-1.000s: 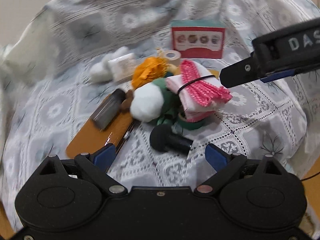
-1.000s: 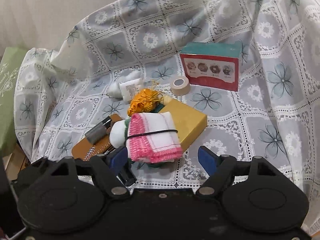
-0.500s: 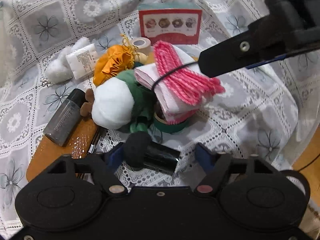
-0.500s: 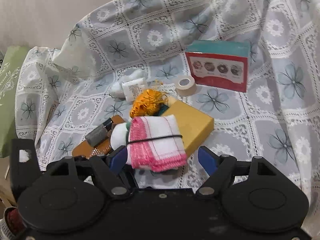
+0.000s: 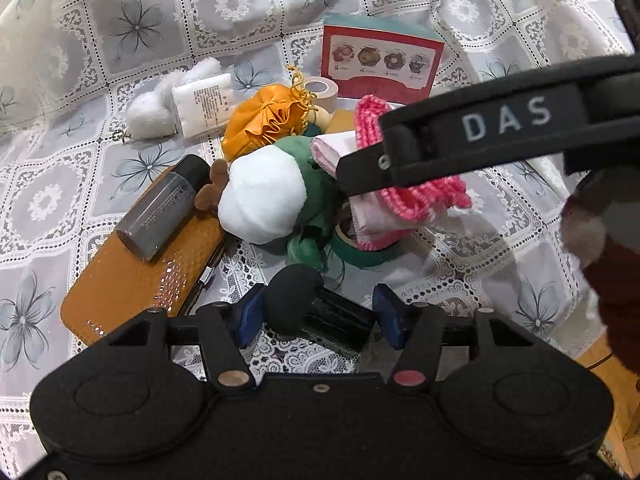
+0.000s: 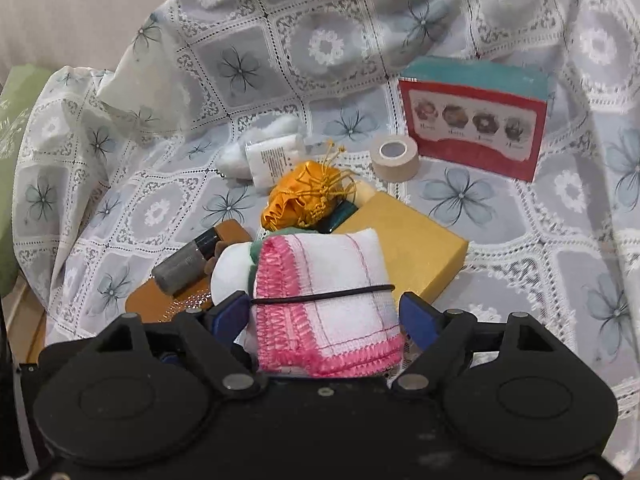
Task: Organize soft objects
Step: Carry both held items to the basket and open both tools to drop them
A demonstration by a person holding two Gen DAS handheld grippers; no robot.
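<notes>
- Left hand-held gripper (image 5: 316, 316) is clamped on the black microphone (image 5: 308, 304), at 6 o'clock of the pile on the lace-covered table (image 5: 500, 264)
- Right hand-held gripper (image 6: 326, 314) straddles the pink-edged folded cloth (image 6: 328, 300), jaws apart, unclamped
- White plush (image 5: 262, 196) lies at the cloth's 9 o'clock

Home: lace floral tablecloth (image 6: 280, 60), household clutter.
</notes>
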